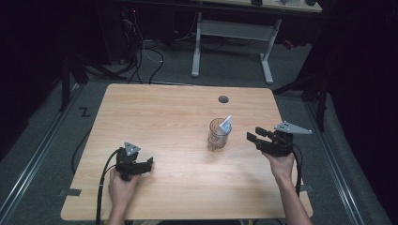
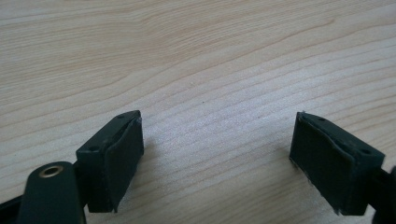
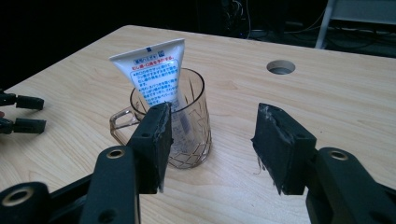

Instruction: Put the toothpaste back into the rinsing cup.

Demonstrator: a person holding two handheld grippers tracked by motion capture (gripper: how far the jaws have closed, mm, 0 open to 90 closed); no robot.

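High view first: a clear glass mug (image 1: 218, 135) stands upright on the right-centre of the wooden table (image 1: 159, 112), with a white tube (image 1: 226, 124) standing in it, its flat crimped end up and leaning toward the right rim; the right gripper (image 1: 256, 135) hangs just beside the mug on its right, held in the person's right hand (image 1: 280, 163), jaws pointed leftward at the glass and apart from it; the left gripper (image 1: 149, 163) sits low near the table's front left, in the left hand (image 1: 121, 185), well apart from the mug.

Right gripper view: the mug (image 3: 187, 126) shows its handle on the left and a cut pattern on its wall; the tube (image 3: 154, 74), printed in blue and red, tilts up out of it; the right gripper (image 3: 210, 140) is released, its jaws spread with nothing between the pads, the glass lying beyond them, partly behind the left one; a round grommet hole (image 3: 280, 67) sits farther back in the tabletop.

Left gripper view: the left gripper (image 2: 217, 154) is likewise released, jaws wide apart over bare wood grain.
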